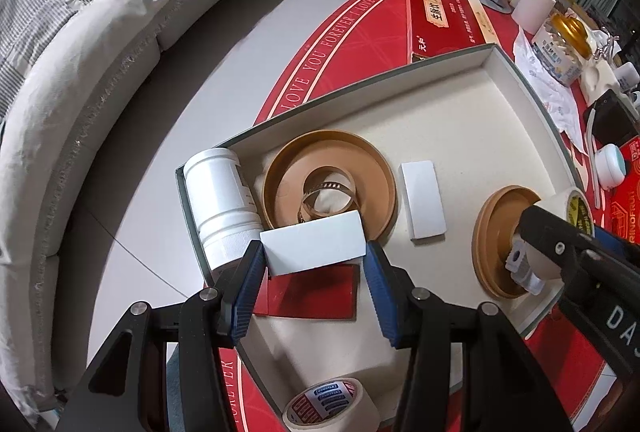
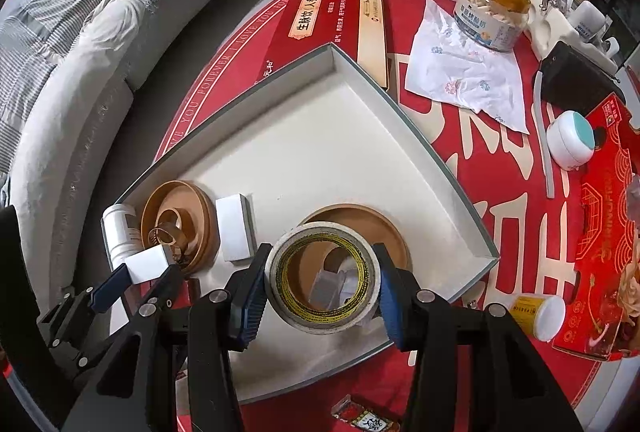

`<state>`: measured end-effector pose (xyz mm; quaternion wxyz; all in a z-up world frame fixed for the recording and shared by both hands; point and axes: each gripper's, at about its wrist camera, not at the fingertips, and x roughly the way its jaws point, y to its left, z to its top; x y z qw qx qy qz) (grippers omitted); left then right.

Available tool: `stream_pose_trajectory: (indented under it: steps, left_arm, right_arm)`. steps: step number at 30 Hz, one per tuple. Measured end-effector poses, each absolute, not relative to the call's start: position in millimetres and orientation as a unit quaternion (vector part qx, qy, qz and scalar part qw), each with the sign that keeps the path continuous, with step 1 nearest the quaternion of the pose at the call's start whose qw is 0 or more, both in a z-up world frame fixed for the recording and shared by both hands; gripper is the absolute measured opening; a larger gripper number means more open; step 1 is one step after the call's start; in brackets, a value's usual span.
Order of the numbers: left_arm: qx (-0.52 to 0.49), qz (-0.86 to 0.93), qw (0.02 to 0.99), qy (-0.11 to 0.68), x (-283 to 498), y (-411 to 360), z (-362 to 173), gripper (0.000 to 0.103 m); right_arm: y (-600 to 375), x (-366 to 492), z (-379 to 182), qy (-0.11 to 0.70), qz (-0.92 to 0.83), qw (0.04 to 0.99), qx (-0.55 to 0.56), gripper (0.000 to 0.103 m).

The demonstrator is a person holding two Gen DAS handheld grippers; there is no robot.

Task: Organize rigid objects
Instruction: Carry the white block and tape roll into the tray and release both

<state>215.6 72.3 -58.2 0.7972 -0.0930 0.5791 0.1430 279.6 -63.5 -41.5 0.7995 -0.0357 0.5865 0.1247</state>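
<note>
A: Over the tray [image 1: 516, 80], what has each gripper got?

B: The left gripper [image 1: 315, 264] is partly closed, its blue pads clamping the 2 ends of a white block [image 1: 314, 242]. The right gripper [image 2: 322, 286] grips a tape roll [image 2: 323, 278] across its width the same way.

A: Their pose?

B: Both point steeply down into the tray.

A: Where exactly?

B: The block hangs above the tray's near-left part, beside a white jar [image 1: 222, 206] and a brown dish [image 1: 332, 180]. The roll hovers over a 2nd brown dish [image 2: 360, 228] nearer the tray's right wall.
</note>
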Motion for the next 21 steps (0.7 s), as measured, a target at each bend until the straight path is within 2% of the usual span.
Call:
stream_pose_trajectory:
  steps: [21]
  left_arm:
    - [-0.082,0.127,0.807,0.570,225,70,-65,0.055]
  right_arm:
    - [-59,289,-58,0.596,0.114,0.794,-0.045,0.050]
